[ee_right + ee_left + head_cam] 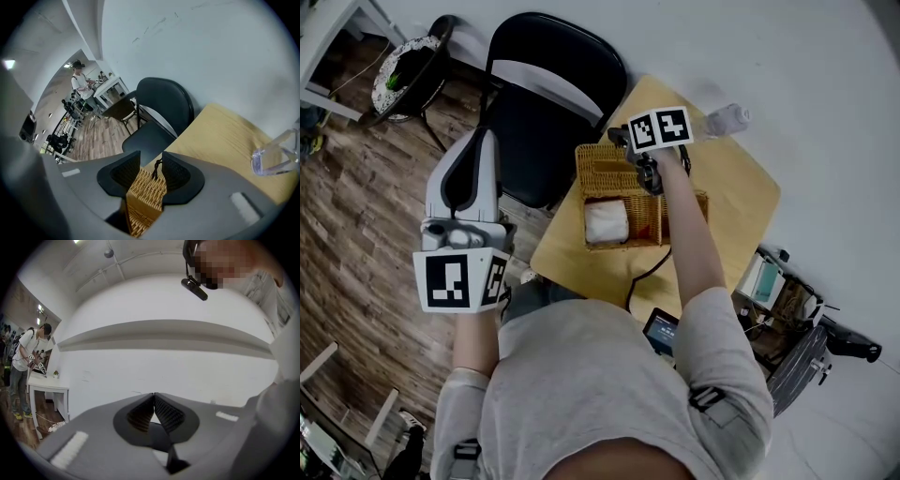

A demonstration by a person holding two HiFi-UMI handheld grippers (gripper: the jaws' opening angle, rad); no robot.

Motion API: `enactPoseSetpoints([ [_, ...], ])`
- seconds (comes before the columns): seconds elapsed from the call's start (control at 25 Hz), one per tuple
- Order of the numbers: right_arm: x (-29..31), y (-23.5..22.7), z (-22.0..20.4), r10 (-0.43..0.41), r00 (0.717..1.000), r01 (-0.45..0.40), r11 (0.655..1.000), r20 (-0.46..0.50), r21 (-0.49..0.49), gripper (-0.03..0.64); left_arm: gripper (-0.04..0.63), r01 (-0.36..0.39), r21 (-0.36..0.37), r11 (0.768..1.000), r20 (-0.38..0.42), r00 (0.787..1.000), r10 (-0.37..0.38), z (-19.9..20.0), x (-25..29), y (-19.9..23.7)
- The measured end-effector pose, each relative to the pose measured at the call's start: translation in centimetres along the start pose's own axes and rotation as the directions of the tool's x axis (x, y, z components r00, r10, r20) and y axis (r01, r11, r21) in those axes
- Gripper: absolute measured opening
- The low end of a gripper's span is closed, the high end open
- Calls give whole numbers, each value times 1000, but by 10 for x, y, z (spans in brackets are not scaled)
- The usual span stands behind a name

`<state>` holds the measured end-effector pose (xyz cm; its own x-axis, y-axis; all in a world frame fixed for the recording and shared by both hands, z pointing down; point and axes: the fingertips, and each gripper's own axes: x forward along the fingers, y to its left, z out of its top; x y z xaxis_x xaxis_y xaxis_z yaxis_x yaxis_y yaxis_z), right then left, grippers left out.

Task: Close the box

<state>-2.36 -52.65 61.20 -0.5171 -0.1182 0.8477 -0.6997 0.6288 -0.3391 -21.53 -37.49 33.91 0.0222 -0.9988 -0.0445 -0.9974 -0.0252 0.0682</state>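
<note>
1. The right gripper (151,165) has its jaws spread wide. The upper edge of the woven lid (143,197) stands in the gap between them, and the pads do not clamp it.
2. A short dark cord (157,169) hangs from that edge of the lid, just beside the right-hand pad.
3. The left gripper (153,398) has its ribbed pads pressed together at the tips, with nothing between them. It points at a plain white wall (154,362).
4. In the head view the left gripper is held out to the person's left, above the wooden floor (356,234) and well apart from the table.
5. The box (623,246) is a woven wicker one. It sits on the small light-wood table (731,206) and is still open, with the lid raised along its far side.
6. Inside the box, toward its left end, lies a white folded thing (607,223); I cannot tell whether it is cloth or paper.
7. A clear plastic bottle (727,119) lies on the far part of the table, apart from the box.
8. A black chair (548,103) stands against the table's far left side.
</note>
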Motion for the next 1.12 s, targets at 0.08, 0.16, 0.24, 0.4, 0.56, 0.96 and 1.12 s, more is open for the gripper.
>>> enactPoseSetpoints([
  [0.08, 7, -4, -3, -11, 1000, 11, 1000, -29, 0, 124, 58, -8, -1, 1000, -7, 1000, 8, -2, -2, 2],
  [0.16, 14, -7, -4, -20, 998, 20, 1000, -54, -1, 124, 58, -18, -2, 1000, -13, 1000, 18, -5, -5, 5],
  [0.24, 19, -9, -6, -31, 996, 30, 999, -82, -12, 124, 58, -29, -4, 1000, -17, 999, 29, -7, -7, 9],
  [0.4, 34, -13, -12, -73, 984, 65, 996, -160, -53, 124, 58, -47, -3, 999, -27, 999, 46, -11, -10, 14],
  [0.56, 45, -21, -24, -126, 964, 110, 990, -233, -83, 123, 58, -67, -3, 998, -39, 997, 66, -15, -15, 22],
  [0.96, 52, -31, -36, -251, 926, 197, 959, -282, -206, 32, 58, -92, -4, 996, -48, 995, 92, -19, -19, 30],
  [1.12, 50, -28, -34, -252, 932, 193, 953, -259, -232, 25, 58, -88, 2, 996, -44, 995, 88, -16, -20, 30],
])
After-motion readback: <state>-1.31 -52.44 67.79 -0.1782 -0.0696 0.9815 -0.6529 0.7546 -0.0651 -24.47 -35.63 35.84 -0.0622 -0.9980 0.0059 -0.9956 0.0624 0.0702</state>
